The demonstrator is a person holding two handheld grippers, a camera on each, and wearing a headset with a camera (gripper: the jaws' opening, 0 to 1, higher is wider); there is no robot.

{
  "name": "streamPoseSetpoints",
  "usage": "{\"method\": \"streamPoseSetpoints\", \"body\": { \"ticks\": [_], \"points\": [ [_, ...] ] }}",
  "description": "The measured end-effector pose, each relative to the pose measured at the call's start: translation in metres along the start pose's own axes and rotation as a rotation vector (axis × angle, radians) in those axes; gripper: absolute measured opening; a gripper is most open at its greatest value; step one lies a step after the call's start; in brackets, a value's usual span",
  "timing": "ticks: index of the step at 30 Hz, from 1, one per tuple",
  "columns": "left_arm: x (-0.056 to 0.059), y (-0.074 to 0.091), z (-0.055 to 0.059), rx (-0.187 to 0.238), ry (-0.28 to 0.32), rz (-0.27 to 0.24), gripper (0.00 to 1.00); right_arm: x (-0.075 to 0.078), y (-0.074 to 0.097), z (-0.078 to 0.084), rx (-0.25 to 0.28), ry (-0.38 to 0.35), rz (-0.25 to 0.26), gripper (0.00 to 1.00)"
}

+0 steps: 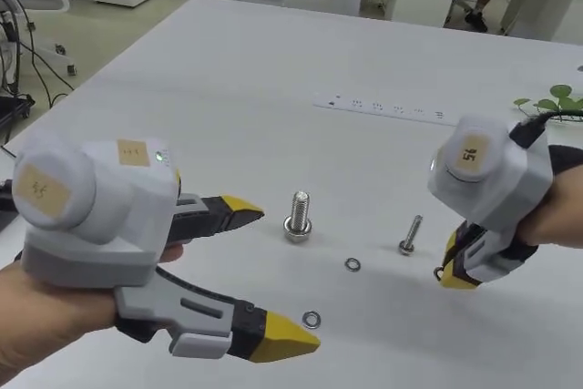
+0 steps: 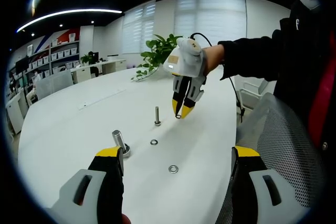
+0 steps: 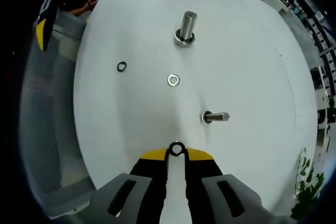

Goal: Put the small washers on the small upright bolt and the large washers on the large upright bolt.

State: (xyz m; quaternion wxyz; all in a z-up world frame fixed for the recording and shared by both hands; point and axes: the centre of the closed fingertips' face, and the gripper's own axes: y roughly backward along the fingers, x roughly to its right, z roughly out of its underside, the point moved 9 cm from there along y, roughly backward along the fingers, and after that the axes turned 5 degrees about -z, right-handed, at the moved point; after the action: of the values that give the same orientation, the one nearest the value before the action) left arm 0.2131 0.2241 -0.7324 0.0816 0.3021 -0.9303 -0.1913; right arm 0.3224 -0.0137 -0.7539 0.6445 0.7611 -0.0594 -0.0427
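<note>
Your left claw (image 1: 271, 275) sat wide open nearest you. Right claw (image 1: 451, 277) was clamped on a washer (image 3: 177, 149), and the small bolt (image 1: 410, 236) stood upright just left of it, so right's the nearer one.

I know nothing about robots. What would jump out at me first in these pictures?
Two bulky grey grippers with yellow-tipped fingers: the left gripper gapes open at the near left of the white table, while the right gripper pinches a tiny washer at the right. Between them stand a large bolt and a small bolt, with two loose washers lying nearby.
</note>
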Motion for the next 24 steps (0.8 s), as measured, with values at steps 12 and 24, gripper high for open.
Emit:
{"method": "streamPoseSetpoints", "body": {
  "ticks": [12, 24],
  "points": [
    [0.000, 0.000, 0.000, 0.001, 0.000, 0.000, 0.84, 0.004, 0.027, -0.006, 0.042, -0.004, 0.028, 0.13],
    [-0.001, 0.000, 0.000, 0.004, 0.001, -0.004, 0.84, 0.015, 0.041, -0.011, 0.065, 0.000, 0.047, 0.13]
  ]
}}
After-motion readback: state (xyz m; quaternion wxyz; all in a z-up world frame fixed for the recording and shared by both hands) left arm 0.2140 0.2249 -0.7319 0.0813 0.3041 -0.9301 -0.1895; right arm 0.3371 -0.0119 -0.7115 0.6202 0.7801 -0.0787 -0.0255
